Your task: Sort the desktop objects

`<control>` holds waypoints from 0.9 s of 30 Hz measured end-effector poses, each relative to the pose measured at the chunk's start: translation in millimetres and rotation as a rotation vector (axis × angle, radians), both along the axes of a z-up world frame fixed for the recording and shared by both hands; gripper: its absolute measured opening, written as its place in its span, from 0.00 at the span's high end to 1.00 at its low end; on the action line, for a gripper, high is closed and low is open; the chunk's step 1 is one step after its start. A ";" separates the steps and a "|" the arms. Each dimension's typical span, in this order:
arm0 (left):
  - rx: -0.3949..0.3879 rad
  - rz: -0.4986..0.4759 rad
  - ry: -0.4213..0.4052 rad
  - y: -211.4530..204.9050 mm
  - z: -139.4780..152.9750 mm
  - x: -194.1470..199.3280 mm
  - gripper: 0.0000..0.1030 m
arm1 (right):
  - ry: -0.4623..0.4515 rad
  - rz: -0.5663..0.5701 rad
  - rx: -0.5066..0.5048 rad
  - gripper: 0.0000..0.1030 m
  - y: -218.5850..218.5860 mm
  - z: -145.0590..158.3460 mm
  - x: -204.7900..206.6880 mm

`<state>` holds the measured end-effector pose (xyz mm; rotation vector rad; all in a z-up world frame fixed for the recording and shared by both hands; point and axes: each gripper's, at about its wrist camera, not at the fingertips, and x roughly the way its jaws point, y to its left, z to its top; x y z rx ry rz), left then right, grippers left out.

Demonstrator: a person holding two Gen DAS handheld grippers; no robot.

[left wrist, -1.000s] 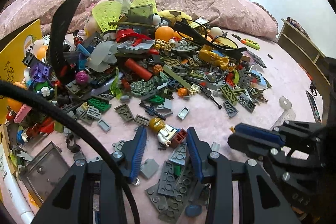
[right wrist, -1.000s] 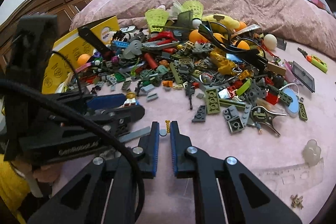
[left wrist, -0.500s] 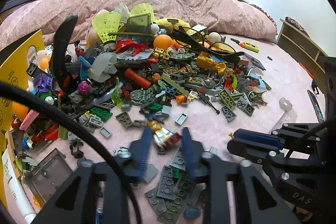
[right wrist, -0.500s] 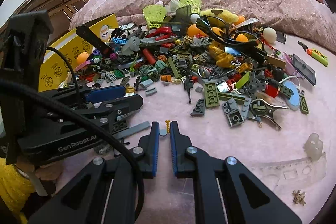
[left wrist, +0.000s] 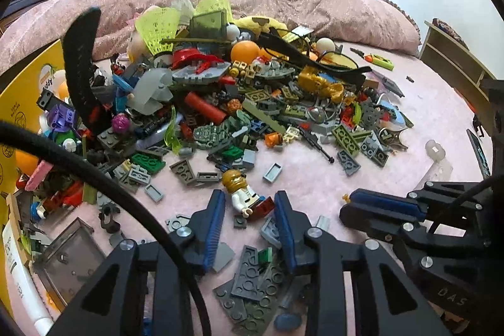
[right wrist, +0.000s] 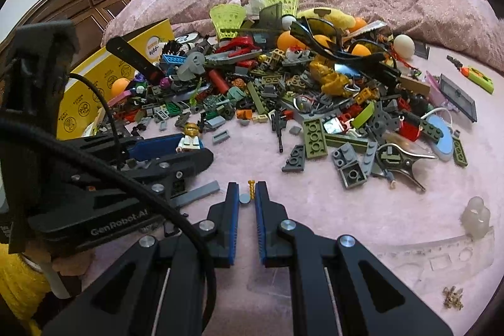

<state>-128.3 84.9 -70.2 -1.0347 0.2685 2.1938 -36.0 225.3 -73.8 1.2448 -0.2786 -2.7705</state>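
Observation:
A toy minifigure (left wrist: 243, 196) with a gold head and white torso lies on the pink bedspread (left wrist: 315, 178), just in front of a big heap of toy bricks (left wrist: 252, 103). My left gripper (left wrist: 249, 194) straddles it, and the jaws are opening, with gaps between the pads and the figure. In the right wrist view the same minifigure (right wrist: 189, 140) shows between the left gripper's fingers (right wrist: 163, 144). My right gripper (right wrist: 247, 188) is nearly closed, with a small gold peg (right wrist: 251, 185) upright between its tips and a grey round stud (right wrist: 244, 198) just behind.
A yellow box (right wrist: 94, 90) stands at the left of the heap. Dark grey plates (left wrist: 252, 273) lie under the left gripper. A clear ruler (right wrist: 434, 257), a translucent blob (right wrist: 476, 214) and tiny gold bits (right wrist: 452, 298) lie at the right. Sunglasses (right wrist: 340, 49) and shuttlecocks (right wrist: 228, 21) top the heap.
The left jaws narrowed around the minifigure half a second ago and now stand wider again. The figure lies in about the same spot. The right gripper has not moved.

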 end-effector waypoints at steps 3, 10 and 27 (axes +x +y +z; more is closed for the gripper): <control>-0.005 0.002 0.010 0.9 0.1 1.7 0.72 | 0.010 0.008 -0.005 0.90 -1.8 3.7 1.8; -0.007 0.023 0.003 -1.4 0.7 1.6 0.72 | 0.017 0.005 0.016 0.90 -4.5 5.4 3.2; 0.055 0.127 -0.129 -45.6 5.6 63.7 0.80 | 0.024 0.011 -0.023 0.90 3.1 9.9 12.9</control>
